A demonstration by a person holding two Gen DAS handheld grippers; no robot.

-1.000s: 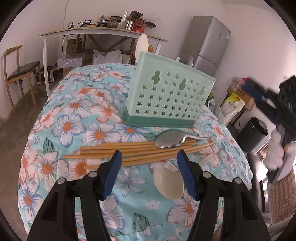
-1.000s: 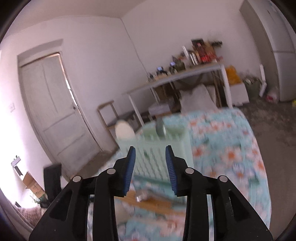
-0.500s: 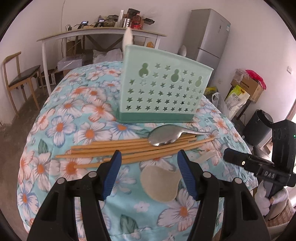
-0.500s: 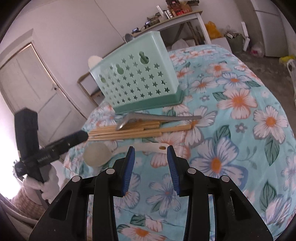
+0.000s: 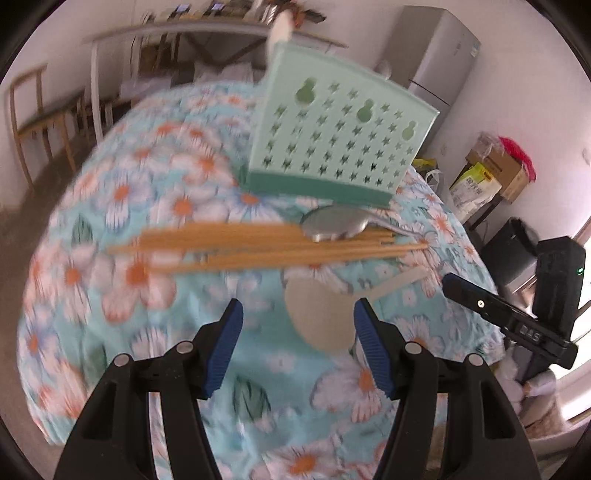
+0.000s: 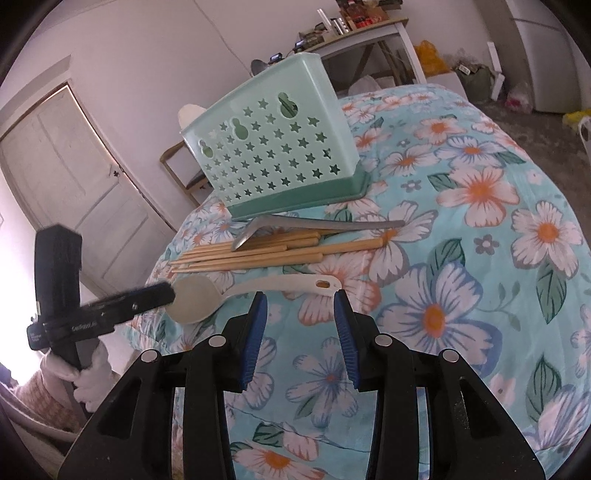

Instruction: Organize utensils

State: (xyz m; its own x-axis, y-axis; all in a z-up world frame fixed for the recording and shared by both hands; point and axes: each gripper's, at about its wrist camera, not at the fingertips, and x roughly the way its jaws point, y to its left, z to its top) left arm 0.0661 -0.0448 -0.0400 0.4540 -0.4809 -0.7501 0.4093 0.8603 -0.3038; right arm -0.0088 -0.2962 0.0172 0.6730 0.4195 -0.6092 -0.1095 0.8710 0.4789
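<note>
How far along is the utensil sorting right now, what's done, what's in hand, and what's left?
Done: one white utensil and a metal one already stand in the green holder.
In hand: nothing; the left gripper and right gripper are open and empty.
Left: the white ladle, chopsticks and metal spoon lie on the floral tablecloth.

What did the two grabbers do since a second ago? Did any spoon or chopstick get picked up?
The right gripper swung down from facing the door and far wall to hover just short of the white spoon handle. The left gripper edged closer, the spoon's bowl now showing between its open fingers. Nothing was picked up. The metal spoon, chopsticks and green caddy lie as before.
</note>
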